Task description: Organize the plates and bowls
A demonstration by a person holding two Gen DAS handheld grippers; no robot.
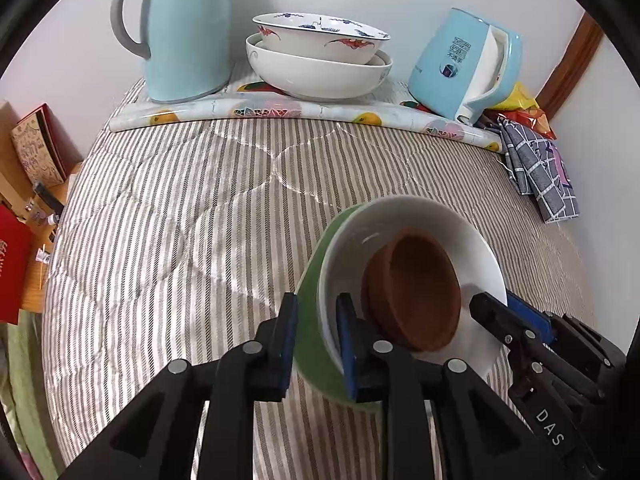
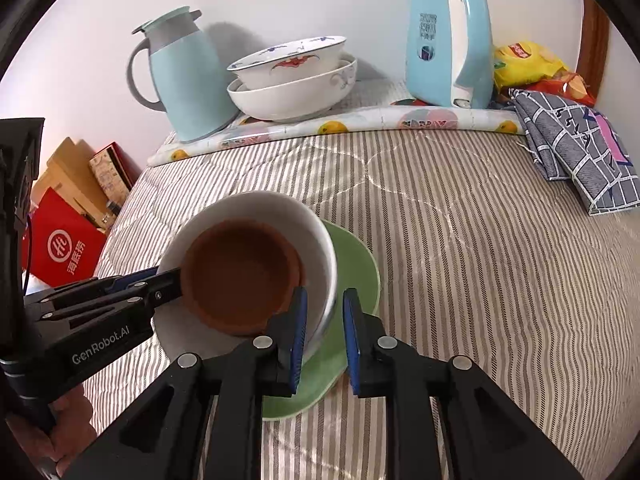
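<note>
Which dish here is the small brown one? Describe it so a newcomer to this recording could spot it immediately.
On the striped bedcover, a green plate carries a white bowl. The brown bowl sits nested inside that white bowl. It is the only matte, terracotta-coloured dish; the other bowls are glossy white.

Left wrist view: sits behind left tongs [image 1: 316, 344], looks steeply down, close on stacked dishes [image 1: 416, 280] ahead. Right wrist view: behind right tongs [image 2: 324, 340], same tilt, stack [image 2: 256, 264] left of them. Shared: stack, striped bed [image 1: 180, 208], far bowls [image 2: 292, 84], each other's tongs.
</note>
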